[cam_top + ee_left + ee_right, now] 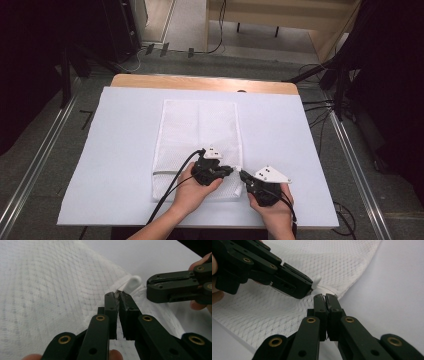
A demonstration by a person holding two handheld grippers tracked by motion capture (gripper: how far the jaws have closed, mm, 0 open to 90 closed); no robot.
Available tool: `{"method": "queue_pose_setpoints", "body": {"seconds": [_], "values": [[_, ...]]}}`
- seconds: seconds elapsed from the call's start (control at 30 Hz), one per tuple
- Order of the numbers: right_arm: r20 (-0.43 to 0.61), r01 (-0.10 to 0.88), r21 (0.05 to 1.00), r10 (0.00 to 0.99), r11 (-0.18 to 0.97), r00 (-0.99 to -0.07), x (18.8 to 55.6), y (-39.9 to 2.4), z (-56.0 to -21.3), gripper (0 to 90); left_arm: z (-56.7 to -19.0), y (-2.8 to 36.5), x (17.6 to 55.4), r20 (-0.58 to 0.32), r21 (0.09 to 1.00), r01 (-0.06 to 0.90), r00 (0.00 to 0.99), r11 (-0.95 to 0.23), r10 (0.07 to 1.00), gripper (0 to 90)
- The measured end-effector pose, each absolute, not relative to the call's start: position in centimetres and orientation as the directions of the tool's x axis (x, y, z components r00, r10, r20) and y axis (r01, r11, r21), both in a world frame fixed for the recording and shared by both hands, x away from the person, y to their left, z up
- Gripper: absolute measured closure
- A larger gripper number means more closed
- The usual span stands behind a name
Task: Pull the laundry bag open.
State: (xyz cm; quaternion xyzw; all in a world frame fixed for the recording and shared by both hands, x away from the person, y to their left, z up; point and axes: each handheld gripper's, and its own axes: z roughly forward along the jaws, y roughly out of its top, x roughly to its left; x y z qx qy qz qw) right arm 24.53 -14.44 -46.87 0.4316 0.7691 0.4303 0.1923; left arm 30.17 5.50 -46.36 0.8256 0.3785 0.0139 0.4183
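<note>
White sheeting covers the counter [125, 150], where a mesh laundry bag [197, 135] lies flat near the middle. Left claw [117, 293] is pinched on the white zipper pull [132, 283]; right claw [325, 298] is clamped on the corner fabric beside it. Light, limp mesh (snag-prone, probably) handles best by that reinforced corner.

The counter [125, 150] has a pale blue cover; a white mesh bag [197, 135] lies flat on it, under both tools.
</note>
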Motion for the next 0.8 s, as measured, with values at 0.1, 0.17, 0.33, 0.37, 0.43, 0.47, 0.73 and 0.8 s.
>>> {"method": "queue_pose_setpoints", "body": {"seconds": [0.1,0.17,0.33,0.37,0.43,0.47,0.73,0.8], "values": [[0.073,0.499,0.826,0.83,0.26,-0.553,24.5,-14.4,-46.9,90.0,-46.2,5.9,30.3,-0.33,0.71,0.619,0.714,-0.336,0.618,78.1],[0.073,0.497,0.828,0.83,0.258,-0.553,24.5,-14.5,-46.9,90.0,-45.7,6.1,30.3,-0.355,0.726,0.617,0.715,-0.304,0.602,70.9],[0.066,0.491,0.83,0.827,0.265,-0.558,24.5,-14.3,-46.9,90.0,-45.5,5.7,30.6,-0.376,0.721,0.636,0.694,-0.277,0.614,63.0],[0.066,0.49,0.83,0.826,0.265,-0.559,24.5,-14.3,-46.9,90.0,-45.5,5.6,30.7,-0.382,0.72,0.64,0.687,-0.267,0.618,61.6],[0.066,0.487,0.831,0.823,0.267,-0.564,24.4,-14.3,-46.9,90.0,-45.5,5.5,31.0,-0.401,0.718,0.653,0.671,-0.241,0.623,59.0],[0.066,0.487,0.831,0.823,0.267,-0.564,24.4,-14.3,-46.9,90.0,-45.5,5.5,31.0,-0.401,0.718,0.653,0.671,-0.241,0.623,58.5],[0.064,0.483,0.832,0.817,0.273,-0.572,24.3,-14.2,-46.8,90.0,-45.1,4.6,31.2,-0.394,0.707,0.657,0.673,-0.262,0.626,76.6],[0.07,0.483,0.833,0.815,0.27,-0.575,24.3,-14.3,-46.8,90.0,-45.2,4.7,31.2,-0.389,0.704,0.657,0.674,-0.269,0.628,79.1]]}}
